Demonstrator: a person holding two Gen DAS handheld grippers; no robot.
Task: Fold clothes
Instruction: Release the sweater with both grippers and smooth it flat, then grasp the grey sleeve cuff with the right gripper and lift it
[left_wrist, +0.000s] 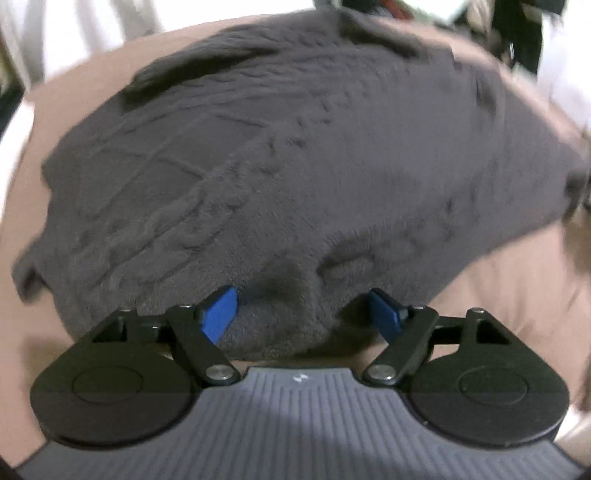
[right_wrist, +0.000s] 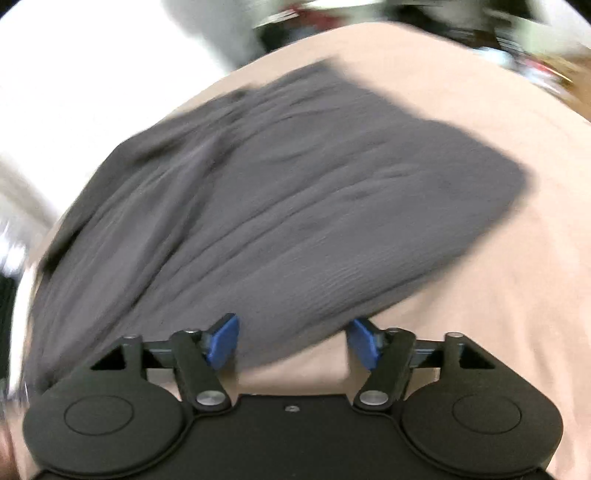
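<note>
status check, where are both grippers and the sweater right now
Left hand-held gripper open, straddling the near hem. Right hand-held gripper open at the near edge. Grey sweater spread on tan cover, unfolded. Nothing in the way.

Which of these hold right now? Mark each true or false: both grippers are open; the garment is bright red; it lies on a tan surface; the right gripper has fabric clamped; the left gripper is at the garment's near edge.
1. Both grippers are open. True: the left gripper and right gripper both show their blue pads spread apart.
2. The garment is bright red. False: the garment is dark grey.
3. It lies on a tan surface. True: the tan surface.
4. The right gripper has fabric clamped. False: its jaws are apart.
5. The left gripper is at the garment's near edge. True.
</note>
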